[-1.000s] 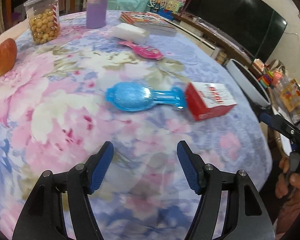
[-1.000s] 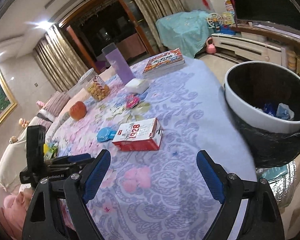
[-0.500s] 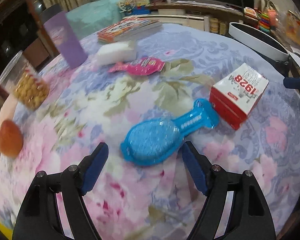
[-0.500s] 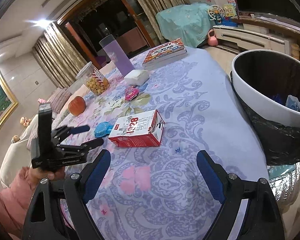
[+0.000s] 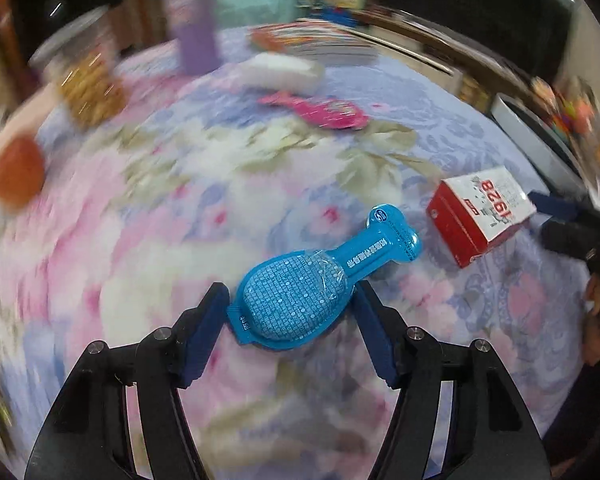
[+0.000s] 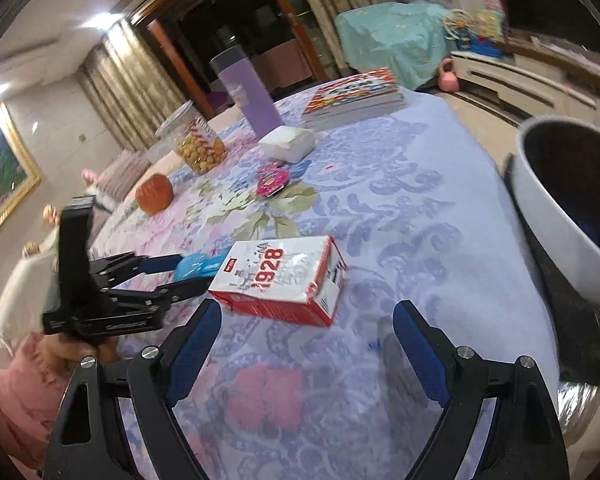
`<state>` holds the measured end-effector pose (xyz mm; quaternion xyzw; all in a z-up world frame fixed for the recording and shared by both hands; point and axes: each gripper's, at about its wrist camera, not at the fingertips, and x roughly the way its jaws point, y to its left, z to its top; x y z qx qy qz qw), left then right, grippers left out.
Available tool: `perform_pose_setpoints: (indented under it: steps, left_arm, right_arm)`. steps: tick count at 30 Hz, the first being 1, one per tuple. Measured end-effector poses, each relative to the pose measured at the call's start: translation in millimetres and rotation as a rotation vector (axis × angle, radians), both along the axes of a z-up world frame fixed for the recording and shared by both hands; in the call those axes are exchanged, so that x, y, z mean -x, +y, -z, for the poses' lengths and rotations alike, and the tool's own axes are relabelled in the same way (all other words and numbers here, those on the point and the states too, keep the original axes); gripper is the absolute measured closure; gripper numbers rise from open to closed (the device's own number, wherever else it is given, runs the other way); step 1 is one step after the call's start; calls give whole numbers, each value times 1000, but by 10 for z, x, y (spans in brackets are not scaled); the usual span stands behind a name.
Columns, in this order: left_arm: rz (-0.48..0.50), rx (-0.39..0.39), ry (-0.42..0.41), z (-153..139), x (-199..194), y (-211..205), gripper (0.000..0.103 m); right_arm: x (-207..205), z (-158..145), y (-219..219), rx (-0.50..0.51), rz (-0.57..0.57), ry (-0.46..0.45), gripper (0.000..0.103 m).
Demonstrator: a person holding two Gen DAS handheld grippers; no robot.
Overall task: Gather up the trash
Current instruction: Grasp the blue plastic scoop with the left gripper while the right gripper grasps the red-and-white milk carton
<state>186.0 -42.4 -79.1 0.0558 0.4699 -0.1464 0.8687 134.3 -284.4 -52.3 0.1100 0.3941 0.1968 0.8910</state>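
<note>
A blue spoon-shaped plastic wrapper (image 5: 312, 284) lies flat on the flowered tablecloth (image 5: 180, 208). My left gripper (image 5: 290, 300) straddles its wide end and its jaws are closing, with the pads right at the wrapper's edges. I cannot see them squeezing it. In the right wrist view the left gripper (image 6: 180, 276) reaches in from the left around the wrapper (image 6: 200, 264). A red and white box marked 1928 (image 6: 284, 276) lies just ahead of my right gripper (image 6: 308, 320), which is open and empty. A pink wrapper (image 5: 320, 112) lies farther back. The white-rimmed bin (image 6: 548, 216) stands off the table's right edge.
At the back of the table stand a purple tumbler (image 6: 248, 96), a jar of snacks (image 6: 200, 148), an orange fruit (image 6: 154, 198), a white tissue pack (image 6: 288, 142) and a stack of books (image 6: 356, 96). A person's sleeve (image 6: 16, 396) shows at lower left.
My left gripper has moved up to the blue wrapper, which now lies between its pads, and the jaws have narrowed. My right gripper has moved closer to the 1928 box.
</note>
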Motion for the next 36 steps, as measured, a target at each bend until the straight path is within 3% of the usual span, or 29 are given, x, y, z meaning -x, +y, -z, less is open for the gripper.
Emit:
perform_pose_setpoints:
  steps: [3, 6, 13, 15, 17, 19, 24, 28, 33, 36]
  left_arm:
    - [-127, 77, 24, -5, 129, 234, 38]
    - [-187, 108, 26, -9, 239, 320, 38]
    - [-158, 70, 18, -1, 355, 212, 37]
    - [-157, 78, 17, 7, 354, 231, 37]
    - [-151, 79, 11, 14, 332, 230, 36]
    - [-142, 84, 1, 7, 344, 237, 36]
    - [-91, 87, -20, -40, 385, 259, 27]
    - [-2, 46, -56, -76, 359, 255, 21]
    - [141, 7, -56, 17, 297, 188, 19]
    - [158, 4, -37, 74, 229, 162, 19]
  right_arm:
    - [-94, 3, 112, 76, -65, -10, 14]
    - [-185, 24, 252, 175, -136, -34, 14]
    - [-323, 85, 374, 259, -237, -17, 16]
    - [-321, 100, 394, 263, -236, 3, 23]
    - [-241, 101, 393, 237, -225, 18, 45]
    - [-129, 116, 357, 180, -182, 47, 48]
    - [107, 67, 283, 25, -190, 70, 45]
    - [131, -102, 354, 183, -208, -30, 27]
    - [-131, -137, 525, 279, -330, -46, 25]
    - [-268, -34, 659, 338, -375, -26, 21]
